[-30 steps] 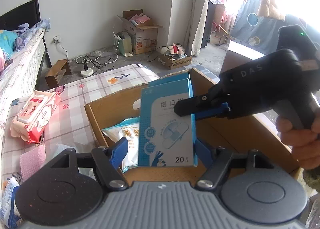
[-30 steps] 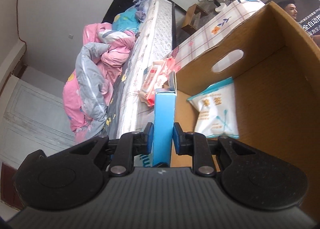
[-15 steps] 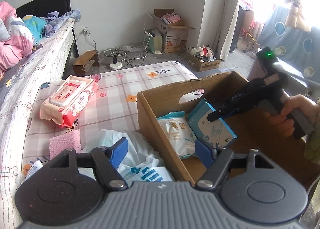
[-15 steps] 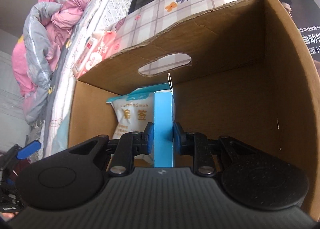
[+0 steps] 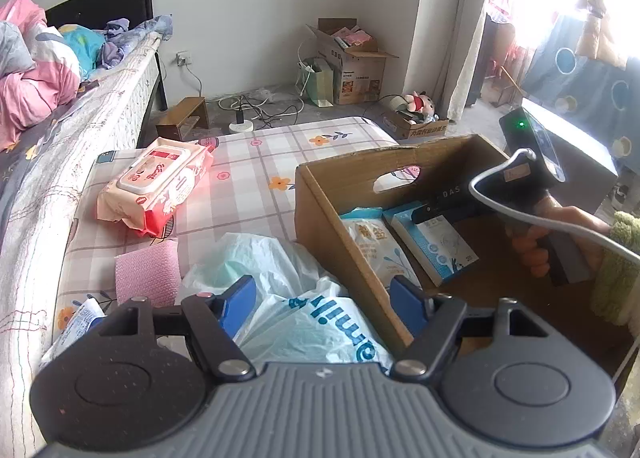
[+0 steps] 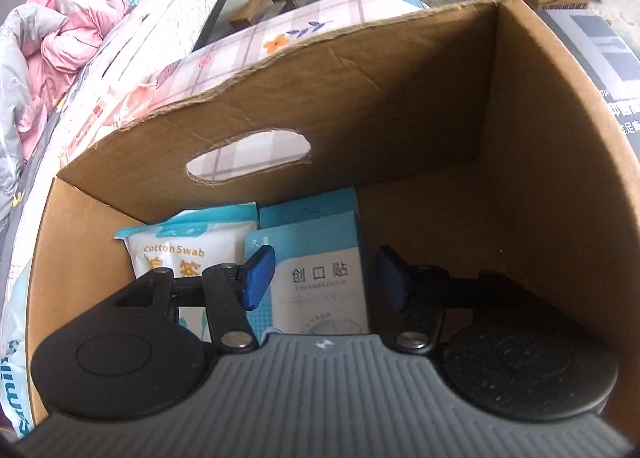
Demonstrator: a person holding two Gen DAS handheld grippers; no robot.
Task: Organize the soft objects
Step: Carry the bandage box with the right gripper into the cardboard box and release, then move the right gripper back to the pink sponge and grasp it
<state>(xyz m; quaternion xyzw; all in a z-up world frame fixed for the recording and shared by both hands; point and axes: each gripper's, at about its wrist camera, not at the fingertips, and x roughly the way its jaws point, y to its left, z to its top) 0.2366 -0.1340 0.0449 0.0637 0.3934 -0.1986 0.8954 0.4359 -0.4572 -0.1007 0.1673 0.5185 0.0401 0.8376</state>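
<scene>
A cardboard box [image 5: 340, 166] with a handle hole stands on the checked bed cover. Inside it a white cotton swab pack [image 5: 372, 242] leans on the left wall, and a blue plaster box [image 5: 436, 246] lies beside it. In the right wrist view the swab pack [image 6: 176, 250] and the blue box [image 6: 324, 278] lie below my right gripper [image 6: 324, 278], which is open and empty just above the blue box. My left gripper [image 5: 324, 298] is open and empty over a white plastic bag [image 5: 304, 322] outside the box.
A pink wet-wipes pack [image 5: 160, 182] and a pink foam sheet [image 5: 146, 274] lie on the bed cover [image 5: 256, 194] left of the box. A small blue-white packet [image 5: 76, 326] sits at the near left. A mattress with bedding runs along the left.
My right gripper lowered the blue box into the cardboard box and opened, leaving it lying beside the swab pack. My left gripper pulled back and left, away from the box.
</scene>
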